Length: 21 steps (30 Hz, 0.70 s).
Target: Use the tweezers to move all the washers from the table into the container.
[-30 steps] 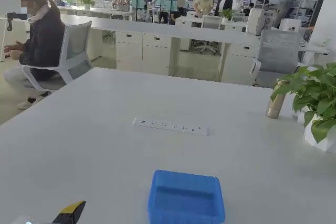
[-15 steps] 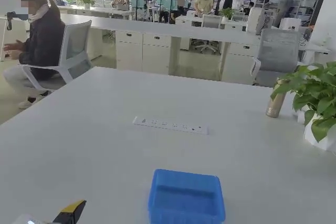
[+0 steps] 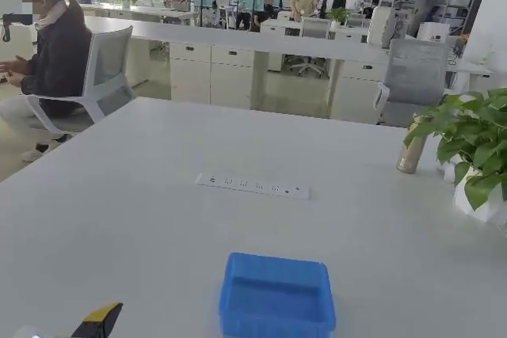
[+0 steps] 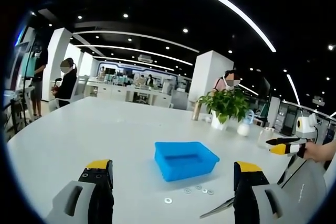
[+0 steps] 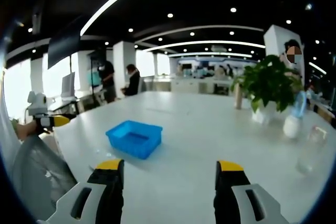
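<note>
Both grippers are held back from the work with jaws spread and empty, the left gripper [image 4: 173,165] aimed at the washers [image 4: 198,188], which lie loose on the table [image 4: 79,140] just beside the container [image 4: 186,159]. The tweezers [image 4: 218,209] are laid close by the washers, untouched, so taking them up is judged the first step; the right gripper [image 5: 169,164] is pointed at the container.

Only the headset camera has tipped slightly downward.

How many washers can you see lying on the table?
5 washers: four clustered just in front of the container, and one apart, left of them in the left gripper view. Others may be hidden.
</note>
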Motion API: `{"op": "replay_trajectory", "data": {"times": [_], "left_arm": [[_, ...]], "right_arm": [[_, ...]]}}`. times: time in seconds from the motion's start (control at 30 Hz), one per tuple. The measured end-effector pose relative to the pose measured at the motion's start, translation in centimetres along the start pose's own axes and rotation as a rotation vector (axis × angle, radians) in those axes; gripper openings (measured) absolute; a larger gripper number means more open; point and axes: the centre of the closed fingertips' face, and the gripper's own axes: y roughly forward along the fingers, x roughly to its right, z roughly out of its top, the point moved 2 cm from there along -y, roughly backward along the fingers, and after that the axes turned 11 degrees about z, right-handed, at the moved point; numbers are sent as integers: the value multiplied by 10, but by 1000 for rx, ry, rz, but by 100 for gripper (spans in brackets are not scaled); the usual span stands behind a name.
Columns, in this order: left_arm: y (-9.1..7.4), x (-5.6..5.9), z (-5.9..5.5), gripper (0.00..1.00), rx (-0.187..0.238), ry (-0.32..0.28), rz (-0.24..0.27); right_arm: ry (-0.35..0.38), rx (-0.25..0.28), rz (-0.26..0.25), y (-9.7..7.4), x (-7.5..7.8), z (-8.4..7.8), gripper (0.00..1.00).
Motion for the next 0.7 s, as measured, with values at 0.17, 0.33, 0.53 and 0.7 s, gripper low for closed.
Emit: {"op": "replay_trajectory", "data": {"times": [0.17, 0.33, 0.53, 0.7], "left_arm": [[1, 6, -4, 97, -24, 29, -29], [0, 3, -3, 97, -19, 24, -16], [1, 4, -4, 97, -28, 19, -21], [1, 6, -7, 98, -45, 44, -28]], "right_arm": [[5, 11, -18, -2, 3, 1, 68], [15, 9, -20, -2, 3, 0, 68], [-7, -23, -15, 1, 1, -3, 68], [13, -34, -16, 1, 2, -6, 68]]}}
